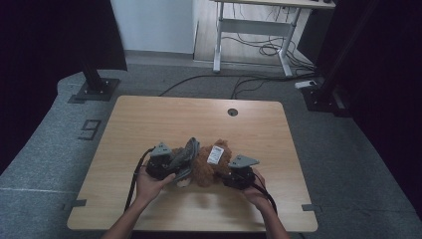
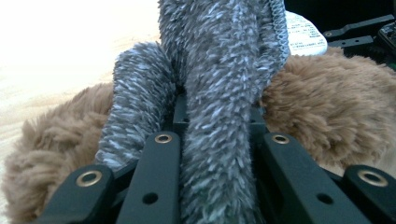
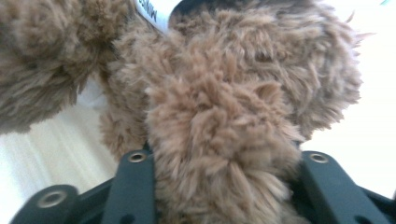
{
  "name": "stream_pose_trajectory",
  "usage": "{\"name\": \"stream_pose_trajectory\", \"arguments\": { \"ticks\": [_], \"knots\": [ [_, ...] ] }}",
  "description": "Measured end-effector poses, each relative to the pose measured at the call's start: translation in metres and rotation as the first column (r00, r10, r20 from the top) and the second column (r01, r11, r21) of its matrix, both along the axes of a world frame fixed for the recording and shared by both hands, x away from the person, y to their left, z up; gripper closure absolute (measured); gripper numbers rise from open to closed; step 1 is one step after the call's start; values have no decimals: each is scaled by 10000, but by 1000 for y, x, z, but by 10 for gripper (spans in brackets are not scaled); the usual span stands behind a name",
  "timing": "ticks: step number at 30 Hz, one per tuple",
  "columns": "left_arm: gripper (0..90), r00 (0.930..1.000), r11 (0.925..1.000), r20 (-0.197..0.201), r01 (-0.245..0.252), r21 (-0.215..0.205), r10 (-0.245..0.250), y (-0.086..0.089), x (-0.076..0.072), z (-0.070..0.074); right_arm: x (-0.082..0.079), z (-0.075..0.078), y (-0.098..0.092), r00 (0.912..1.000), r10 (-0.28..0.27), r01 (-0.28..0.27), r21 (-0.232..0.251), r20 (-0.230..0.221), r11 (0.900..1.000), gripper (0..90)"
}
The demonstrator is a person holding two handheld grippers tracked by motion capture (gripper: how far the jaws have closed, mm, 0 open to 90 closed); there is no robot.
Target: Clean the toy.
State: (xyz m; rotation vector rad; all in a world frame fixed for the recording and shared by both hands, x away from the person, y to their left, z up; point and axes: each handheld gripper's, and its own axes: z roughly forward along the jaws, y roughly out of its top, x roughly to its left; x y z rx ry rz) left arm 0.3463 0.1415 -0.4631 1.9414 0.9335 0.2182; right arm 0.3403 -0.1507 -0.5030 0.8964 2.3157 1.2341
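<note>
From above, I have the brown plush toy (image 1: 208, 167) lying near the front middle of the surface (image 1: 149, 124), my left tool (image 1: 166, 167) and right tool (image 1: 238, 172) flanking it to steady both ends. Along the left tool, its jaws pinch the grey fuzzy garment (image 2: 219, 93), seemingly to work it off or on. Along the right tool, the jaws clamp a brown limb (image 3: 215, 154), anchoring the toy.

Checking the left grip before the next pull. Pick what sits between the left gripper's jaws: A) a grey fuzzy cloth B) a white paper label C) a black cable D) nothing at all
A: in the left gripper view the grey fuzzy cloth runs up between the two black jaws, with the brown plush toy behind it.
</note>
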Motion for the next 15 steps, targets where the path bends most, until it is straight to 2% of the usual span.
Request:
{"name": "stream_pose_trajectory", "arguments": {
  "ticks": [3,6,8,9,12,15],
  "knots": [
    [751,9999,10000,132,-73,25,73,-1,7,9,3,2,0,9973,-390,367,378,621,9986,607],
    [750,9994,9996,205,-277,76,276,-4,20,17,11,4,3,9861,-857,777,609,1420,9951,617],
    [750,9991,9993,237,-364,15,363,-5,28,21,16,5,5,9690,-1205,1084,672,2157,9918,623],
    [750,9989,9992,270,-390,-15,390,-5,30,22,19,6,5,9570,-1402,1247,763,2538,9893,626],
    [750,9985,9990,378,-398,-178,405,-5,30,24,22,6,5,9338,-1737,1495,1000,3127,9837,633],
    [748,9982,9992,521,-268,-299,283,-3,23,27,16,2,3,9241,-1626,1310,1132,3459,9849,633]
  ]
}}
